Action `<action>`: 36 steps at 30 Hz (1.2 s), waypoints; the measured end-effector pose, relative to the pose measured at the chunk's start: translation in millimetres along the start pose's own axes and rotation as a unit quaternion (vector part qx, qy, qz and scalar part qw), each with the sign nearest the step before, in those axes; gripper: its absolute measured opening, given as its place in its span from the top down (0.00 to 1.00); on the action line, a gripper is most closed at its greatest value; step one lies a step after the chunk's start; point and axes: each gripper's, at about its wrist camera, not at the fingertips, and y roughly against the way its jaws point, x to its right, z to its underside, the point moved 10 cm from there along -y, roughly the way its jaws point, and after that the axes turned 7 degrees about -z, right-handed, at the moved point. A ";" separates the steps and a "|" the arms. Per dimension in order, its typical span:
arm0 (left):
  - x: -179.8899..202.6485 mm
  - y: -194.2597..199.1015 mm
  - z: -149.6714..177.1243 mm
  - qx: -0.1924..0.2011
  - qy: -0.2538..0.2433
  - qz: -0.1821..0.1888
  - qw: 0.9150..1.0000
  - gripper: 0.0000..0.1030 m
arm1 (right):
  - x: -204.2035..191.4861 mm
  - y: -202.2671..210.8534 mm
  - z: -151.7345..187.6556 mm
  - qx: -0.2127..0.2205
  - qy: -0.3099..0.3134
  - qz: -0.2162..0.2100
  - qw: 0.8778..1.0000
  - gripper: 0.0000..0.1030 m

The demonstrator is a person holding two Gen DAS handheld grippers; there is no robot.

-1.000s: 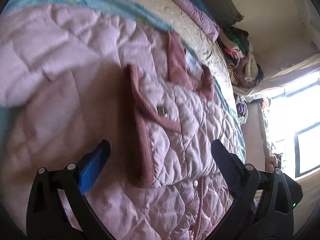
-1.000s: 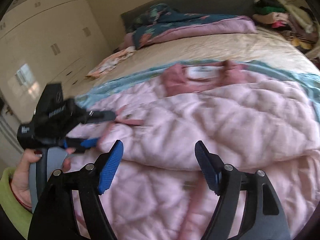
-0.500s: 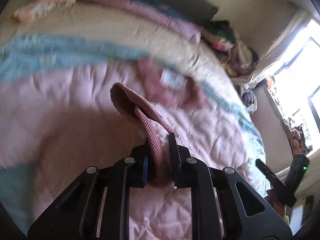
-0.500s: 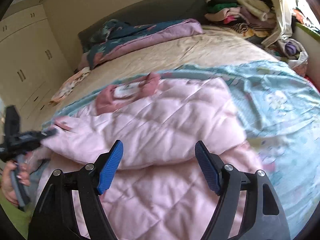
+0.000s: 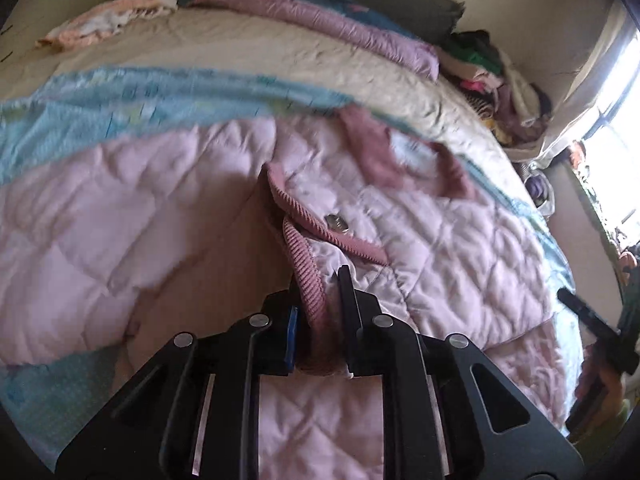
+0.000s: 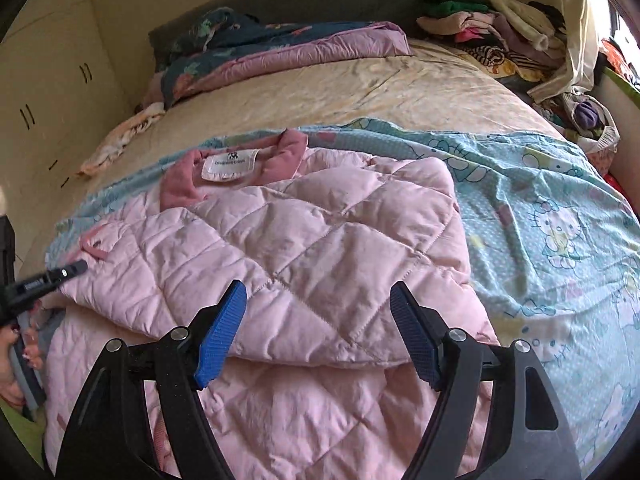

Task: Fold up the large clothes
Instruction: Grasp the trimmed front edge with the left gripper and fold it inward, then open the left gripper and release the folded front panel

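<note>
Mostly flat, pink quilted jacket

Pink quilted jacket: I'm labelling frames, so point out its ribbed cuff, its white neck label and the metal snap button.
ribbed cuff [image 5: 306, 276], left wrist view, on the corded band just ahead of the fingers.
white neck label [image 6: 229, 165], right wrist view, middle of the label.
metal snap button [image 5: 337, 222], left wrist view, button face.

Before you, the jacket lies on the sheet spread across the bed, collar toward the far folded quilt, clothes pile behind at right.
</note>
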 end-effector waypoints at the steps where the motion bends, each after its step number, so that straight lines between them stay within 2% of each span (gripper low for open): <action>1: -3.8 -3.4 4.9 -0.005 0.002 -0.001 1.000 0.90 | 0.2 -1.5 0.0 -0.002 -0.001 0.000 1.000 0.29; 8: -1.4 -7.3 15.8 -0.008 -0.006 -0.005 1.000 0.90 | 17.4 -23.6 10.3 -0.038 -0.011 0.020 0.999 0.29; 12: 0.7 -8.8 16.9 -0.011 -0.006 0.001 1.000 0.90 | 39.1 -40.6 25.8 -0.058 -0.048 0.014 0.997 0.29; 17: 2.9 -11.1 19.1 -0.012 -0.007 0.004 1.000 0.89 | 48.5 -51.9 34.0 -0.052 -0.069 0.009 0.996 0.29; 23: 3.6 -6.8 17.4 -0.012 -0.008 -0.005 1.000 0.86 | 43.3 -46.1 33.7 -0.046 -0.066 0.024 0.996 0.29; 28: 5.3 9.2 14.3 0.002 -0.018 -0.014 1.000 0.58 | 27.2 -26.1 31.3 -0.028 -0.067 0.009 0.997 0.23; 29: 5.8 14.7 13.6 0.007 -0.018 -0.016 1.000 0.55 | 23.8 -23.2 31.1 -0.025 -0.070 0.003 0.997 0.18; 30: 6.4 18.2 13.1 0.010 -0.017 -0.015 1.000 0.48 | 19.5 -19.7 30.9 -0.021 -0.072 -0.004 0.997 0.14; 32: 7.0 27.8 12.4 0.018 -0.017 -0.015 1.000 0.40 | 9.7 -12.6 30.1 -0.012 -0.073 -0.016 0.997 0.14; 34: 5.3 35.5 11.5 0.025 -0.015 -0.020 0.999 0.25 | -1.7 -7.5 29.1 -0.007 -0.068 -0.027 0.997 0.13; 36: 3.4 43.5 11.3 0.035 -0.012 -0.031 0.999 0.12 | -13.7 -3.2 29.7 -0.005 -0.059 -0.031 0.998 0.07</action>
